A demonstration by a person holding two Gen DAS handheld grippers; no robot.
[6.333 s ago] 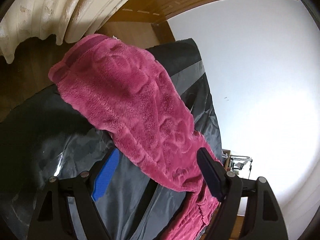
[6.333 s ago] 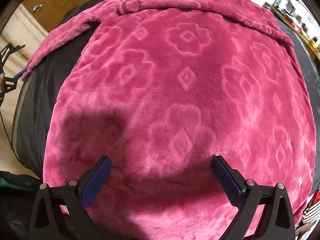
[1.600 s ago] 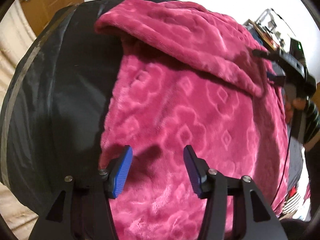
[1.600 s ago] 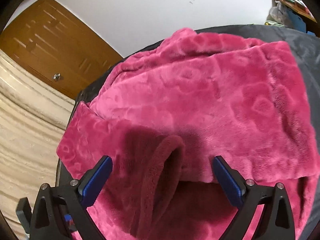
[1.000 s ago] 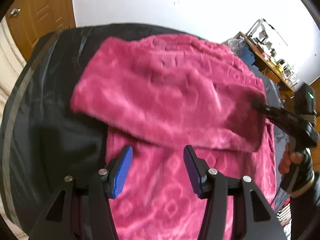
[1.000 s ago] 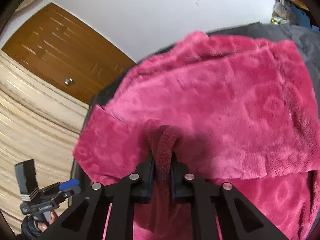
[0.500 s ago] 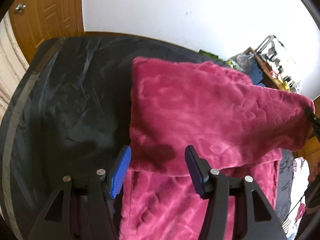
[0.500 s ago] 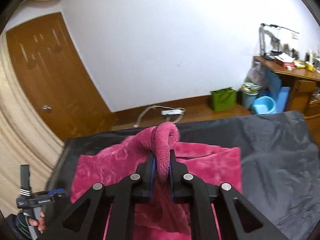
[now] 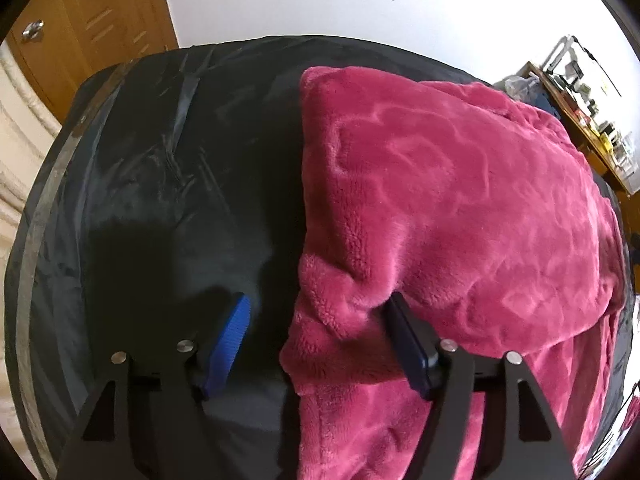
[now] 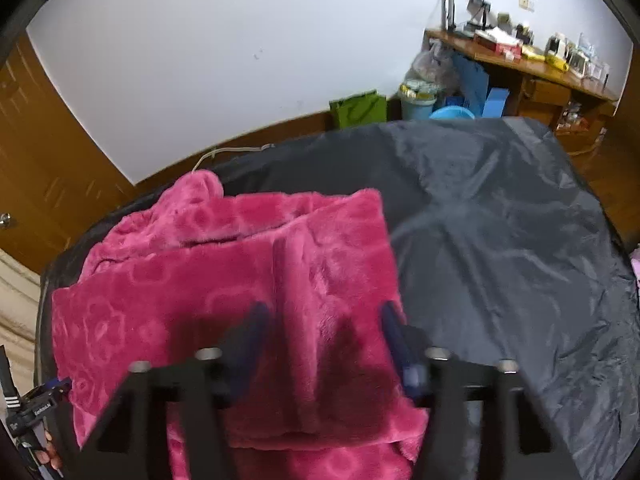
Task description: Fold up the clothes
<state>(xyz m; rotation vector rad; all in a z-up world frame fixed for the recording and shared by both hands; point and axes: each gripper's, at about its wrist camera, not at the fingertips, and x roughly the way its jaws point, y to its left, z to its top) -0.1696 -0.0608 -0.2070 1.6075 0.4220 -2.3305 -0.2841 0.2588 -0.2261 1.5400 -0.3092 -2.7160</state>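
A magenta fleece garment [image 10: 248, 300] lies folded over on the dark-covered counter [image 10: 500, 240], its doubled layers stacked toward one side. The right tool [image 10: 320, 340] is opening above the fresh fold, nothing clamped between its pads. The left tool [image 9: 316, 340] is also spreading, the garment's edge bunched against its right pad [image 9: 404, 344] but not pinched. The fold looks just released; the next move likely calls for a new grip on an outer edge.
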